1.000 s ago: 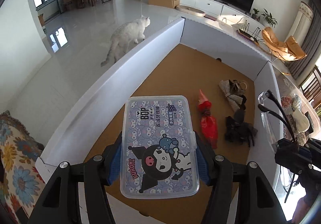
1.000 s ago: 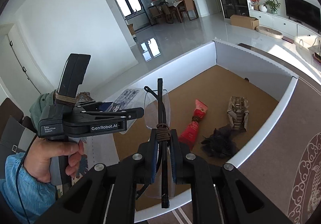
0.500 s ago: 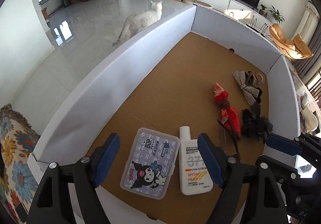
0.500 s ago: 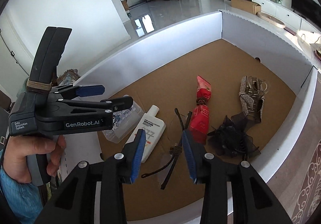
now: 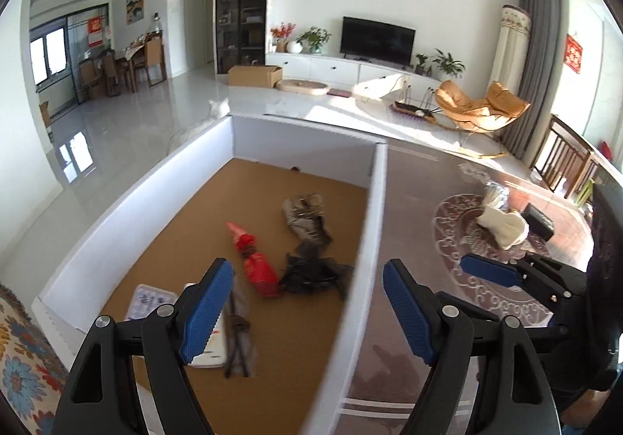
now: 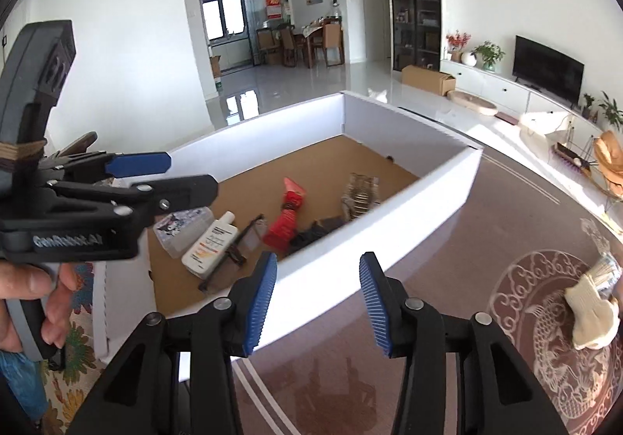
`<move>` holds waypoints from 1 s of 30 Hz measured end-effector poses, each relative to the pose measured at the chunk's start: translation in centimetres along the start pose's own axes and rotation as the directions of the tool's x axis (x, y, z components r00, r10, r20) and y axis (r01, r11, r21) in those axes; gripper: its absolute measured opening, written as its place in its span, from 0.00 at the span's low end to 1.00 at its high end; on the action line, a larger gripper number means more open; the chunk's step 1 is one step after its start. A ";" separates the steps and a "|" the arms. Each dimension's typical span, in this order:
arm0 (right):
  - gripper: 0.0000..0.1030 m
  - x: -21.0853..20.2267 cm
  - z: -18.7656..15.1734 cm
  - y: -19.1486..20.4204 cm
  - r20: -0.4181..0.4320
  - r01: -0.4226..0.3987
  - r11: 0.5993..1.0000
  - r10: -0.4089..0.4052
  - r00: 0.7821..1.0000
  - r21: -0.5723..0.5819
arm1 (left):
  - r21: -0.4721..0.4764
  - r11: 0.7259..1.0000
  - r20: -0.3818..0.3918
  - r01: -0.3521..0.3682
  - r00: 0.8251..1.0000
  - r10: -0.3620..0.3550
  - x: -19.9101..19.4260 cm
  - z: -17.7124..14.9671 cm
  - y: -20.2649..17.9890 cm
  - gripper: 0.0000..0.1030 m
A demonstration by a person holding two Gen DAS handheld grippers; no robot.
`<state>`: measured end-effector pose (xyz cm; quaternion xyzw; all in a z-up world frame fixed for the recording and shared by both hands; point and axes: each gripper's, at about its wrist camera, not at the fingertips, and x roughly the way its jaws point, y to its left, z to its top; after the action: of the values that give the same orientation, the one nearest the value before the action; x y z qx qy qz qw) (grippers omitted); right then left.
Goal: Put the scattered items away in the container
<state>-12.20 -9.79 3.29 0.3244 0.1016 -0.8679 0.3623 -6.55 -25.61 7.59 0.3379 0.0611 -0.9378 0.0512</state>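
The white-walled box with a cardboard floor holds a cartoon-print plastic case, a sunscreen bottle, glasses, a red packet, black fabric and a beige bow. My left gripper hangs open and empty over the box's right wall. My right gripper is above the box's near wall; its jaws are opening with nothing between them. On the patterned rug lie a cream cloth, a silver packet and a small black box.
A white cat peeks over the box's far wall. A floral cloth lies left of the box. A rocking chair, a cardboard carton and a TV cabinet stand further off on the glossy floor.
The left gripper let go of the cartoon case and the right gripper let go of the glasses; both now lie in the box. Both grippers drew back and swung right towards the rug.
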 end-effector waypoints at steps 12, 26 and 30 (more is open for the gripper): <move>0.55 -12.6 -20.0 -21.6 -0.212 0.458 0.830 -0.408 0.888 0.318 | 0.226 0.916 -0.168 0.333 0.939 -0.300 9.7 -9.6 -21.6 0.98; 0.55 -11.6 -21.5 -23.0 -0.276 0.508 0.781 -0.431 0.859 0.362 | 0.150 0.933 -0.262 0.328 0.923 -0.283 14.5 -10.6 -21.3 0.99; 0.55 -11.5 -21.6 -23.1 -0.278 0.512 0.778 -0.434 0.857 0.365 | 0.140 0.930 -0.264 0.341 0.918 -0.297 14.5 -10.6 -21.1 1.00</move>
<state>-11.62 22.14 -7.33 0.4355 0.0196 -0.8990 0.0414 -13.95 -4.01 -8.08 0.4364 0.0349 -0.8878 -0.1418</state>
